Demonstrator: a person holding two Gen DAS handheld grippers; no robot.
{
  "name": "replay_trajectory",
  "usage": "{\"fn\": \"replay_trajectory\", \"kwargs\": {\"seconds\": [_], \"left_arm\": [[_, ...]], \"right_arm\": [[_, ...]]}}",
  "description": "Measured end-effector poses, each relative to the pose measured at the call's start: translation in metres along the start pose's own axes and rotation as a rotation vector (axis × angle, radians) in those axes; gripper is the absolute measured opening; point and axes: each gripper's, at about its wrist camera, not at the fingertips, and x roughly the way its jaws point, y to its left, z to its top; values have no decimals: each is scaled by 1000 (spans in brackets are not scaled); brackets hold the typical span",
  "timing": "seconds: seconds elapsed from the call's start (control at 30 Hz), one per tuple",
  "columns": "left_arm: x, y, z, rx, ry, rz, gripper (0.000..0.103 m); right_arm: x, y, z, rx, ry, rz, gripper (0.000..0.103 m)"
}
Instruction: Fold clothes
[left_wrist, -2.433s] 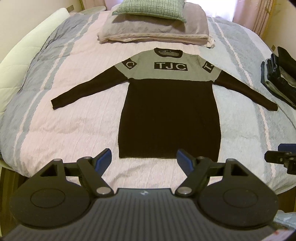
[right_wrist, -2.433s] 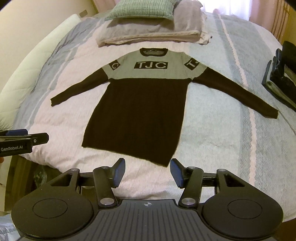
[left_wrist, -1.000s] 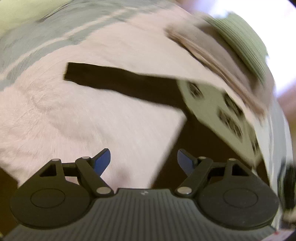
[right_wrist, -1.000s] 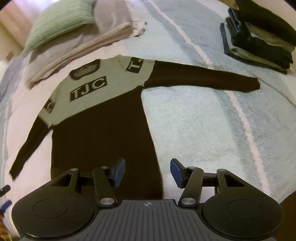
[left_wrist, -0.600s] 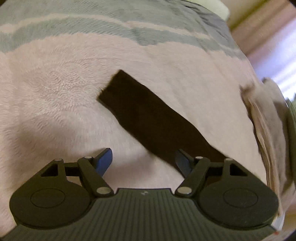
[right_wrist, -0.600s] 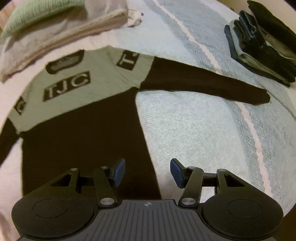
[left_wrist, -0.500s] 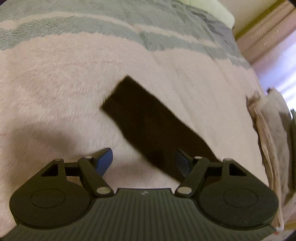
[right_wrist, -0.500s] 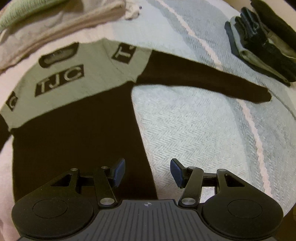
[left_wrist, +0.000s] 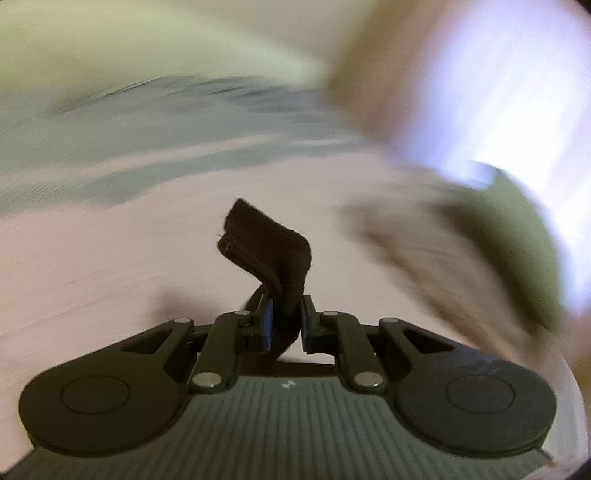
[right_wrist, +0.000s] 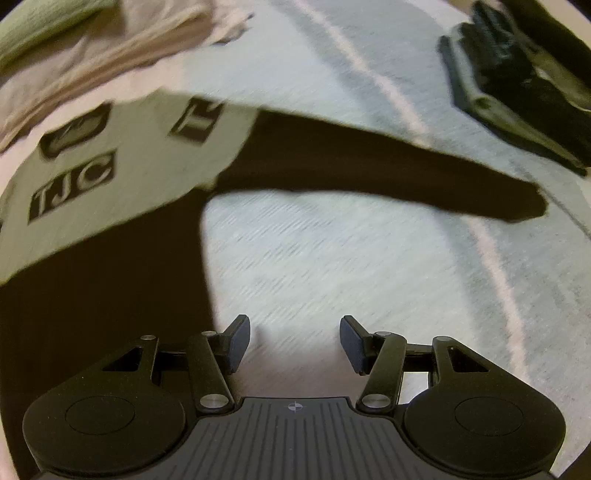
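The left gripper (left_wrist: 283, 320) is closing its jaws on the end of a black sleeve (left_wrist: 271, 247), and the pads already pinch it. The cuff sticks up past the fingers, likely so it can be carried across for a fold. The right gripper (right_wrist: 291, 341) hangs with its jaws wide and nothing between them, just beside the sweater's (right_wrist: 103, 236) black side edge. The sweater lies flat on the striped bed cover (right_wrist: 332, 266), its other sleeve (right_wrist: 388, 173) stretched out. Farther off sits a stack of folded clothes (right_wrist: 517, 85). The left view is very blurry, so the pillows (left_wrist: 480, 251) there are hard to make out.
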Motion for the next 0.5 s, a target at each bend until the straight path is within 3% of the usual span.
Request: {"fn": "replay_trajectory", "kwargs": {"seconds": [0.1,0.13,0.2,0.23,0.27,0.37,0.43,0.5], "left_arm": [[-20,-111,-17,227,-17,-307,13],[-23,-145,-30,287,-1,-408,20],[-19,-192,-64,361,46,-524,36],[-11,-211,-86,396,95,-543,42],[-1,-222,-107,428,154,-541,42],[27,-223,-157,539,314,-443,40],[32,-203,-167,572,351,-370,39],[34,-175,-161,600,362,-290,39]], "right_arm": [[-2,-19,13,45,-25,-7,51],[-4,-24,16,59,-35,-3,51],[-4,-32,23,78,-57,2,51],[-3,-34,26,84,-63,2,51],[-2,-36,28,88,-64,4,51],[3,-37,32,91,-78,40,51],[7,-34,34,92,-101,112,51],[14,-29,37,120,-123,239,51]]}}
